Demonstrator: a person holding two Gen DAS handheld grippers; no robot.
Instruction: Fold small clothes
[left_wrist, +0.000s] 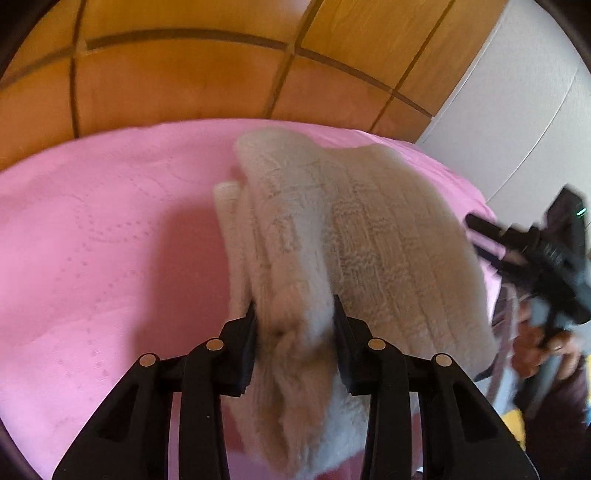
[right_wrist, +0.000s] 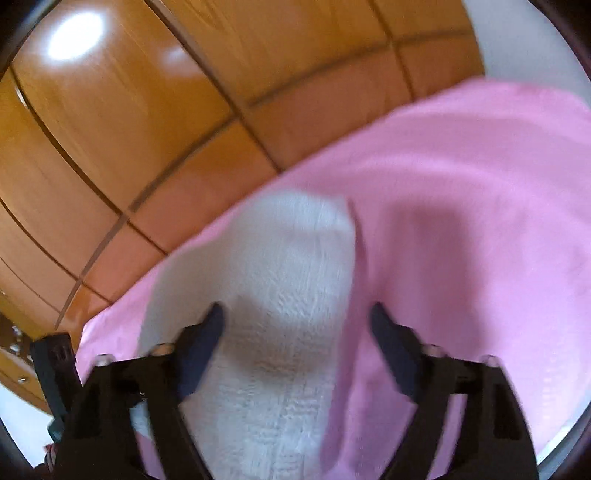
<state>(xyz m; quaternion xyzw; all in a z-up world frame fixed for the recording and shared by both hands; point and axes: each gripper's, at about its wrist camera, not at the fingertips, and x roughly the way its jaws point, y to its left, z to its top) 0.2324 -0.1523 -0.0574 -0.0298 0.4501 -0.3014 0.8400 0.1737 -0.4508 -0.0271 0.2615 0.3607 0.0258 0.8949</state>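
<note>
A cream fuzzy knit garment (left_wrist: 343, 229) lies folded in layers on the pink cover (left_wrist: 92, 240). My left gripper (left_wrist: 295, 317) is shut on a thick bunched fold of the garment at its near edge. In the right wrist view the garment (right_wrist: 280, 266) shows as a white strip running away from me on the pink cover (right_wrist: 461, 221). My right gripper (right_wrist: 299, 317) is open and empty, its jaws wide apart just above the garment's near part. The right gripper also shows in the left wrist view (left_wrist: 532, 243), blurred, to the garment's right.
Wooden wardrobe doors (left_wrist: 184, 74) stand behind the bed's far edge, also in the right wrist view (right_wrist: 110, 129). A white wall (left_wrist: 517, 110) lies at the right. The person's hand (left_wrist: 543, 347) holds the right tool. Bare pink cover lies left of the garment.
</note>
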